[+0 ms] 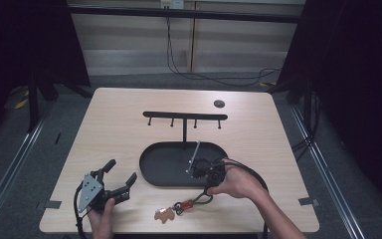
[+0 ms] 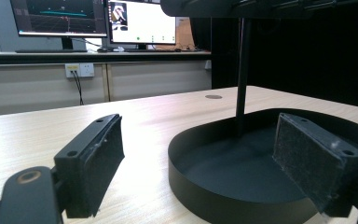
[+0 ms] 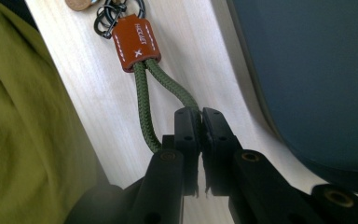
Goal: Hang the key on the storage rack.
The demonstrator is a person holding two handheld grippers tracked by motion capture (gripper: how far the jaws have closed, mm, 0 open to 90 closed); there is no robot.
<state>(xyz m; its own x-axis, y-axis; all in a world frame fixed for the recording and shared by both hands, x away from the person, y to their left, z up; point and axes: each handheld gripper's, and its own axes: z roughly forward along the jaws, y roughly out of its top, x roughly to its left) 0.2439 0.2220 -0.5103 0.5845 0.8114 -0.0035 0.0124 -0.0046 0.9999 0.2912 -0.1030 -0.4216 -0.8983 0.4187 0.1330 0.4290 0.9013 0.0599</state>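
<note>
Desk (image 1: 129,114): light wood, seen from above with a person's forearms coming in from the near edge.
Tray (image 1: 154,167): black oval tray near the middle of the desk, with a thin post rising from its far side to a black crossbar (image 1: 184,115) carrying 4 small pegs.
Left gripper (image 1: 121,179): held low over the desk's near-left part, just left of the tray, jaws wide apart with nothing between them; its own view looks over the tray's rim (image 2: 186,186).
Right gripper (image 1: 205,191): at the tray's near-right edge, jaws pressed together on the green cord loop (image 3: 144,112).
Keychain (image 1: 179,208): lies on the desk near the front edge; brown leather tab (image 3: 135,42), dark metal rings (image 3: 107,18) and a copper-coloured tag (image 1: 165,215) at its free end.
Hole cover (image 1: 219,103): small dark disc near the far-right part of the desk.
</note>
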